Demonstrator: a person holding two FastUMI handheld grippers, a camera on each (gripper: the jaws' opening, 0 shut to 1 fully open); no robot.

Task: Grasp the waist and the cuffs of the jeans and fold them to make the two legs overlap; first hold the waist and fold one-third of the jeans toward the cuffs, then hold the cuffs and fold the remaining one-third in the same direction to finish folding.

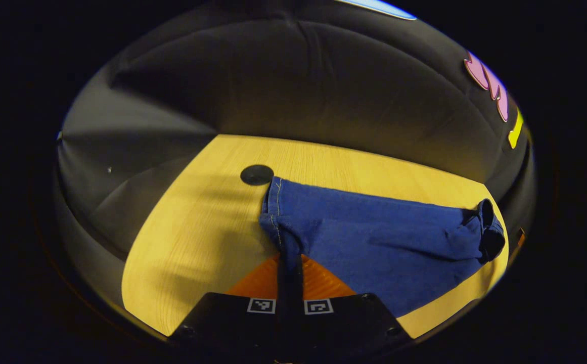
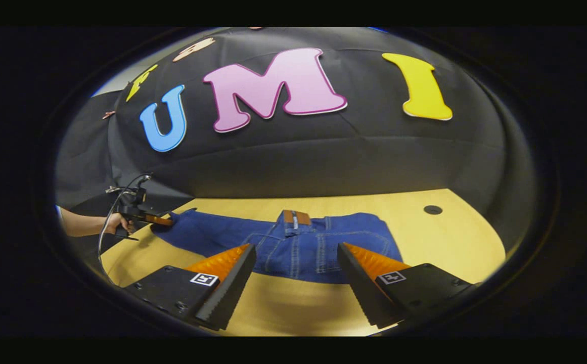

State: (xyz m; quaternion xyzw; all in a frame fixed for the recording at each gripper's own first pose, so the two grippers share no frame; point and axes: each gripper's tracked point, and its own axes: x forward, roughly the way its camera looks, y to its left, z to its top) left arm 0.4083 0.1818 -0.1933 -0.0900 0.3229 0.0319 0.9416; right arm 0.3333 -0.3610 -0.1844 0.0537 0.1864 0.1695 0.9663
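Left gripper pinching the cuff end; right gripper spread in front of the waist.

The jeans [image 2: 293,245] lie flat on the wooden table [image 2: 455,237], lengthwise across it, waist to the right and legs to the left in the right gripper view. The left gripper [image 1: 289,263] has its 2 fingers pressed together on the near corner of a cuff, which anchors that end for the leg-overlap fold. The right gripper [image 2: 296,275] hovers near the waistband with jaws wide apart and nothing between them, lined up to take the waist. Judgement: the 1st fold has not begun; the waist grasp comes next.
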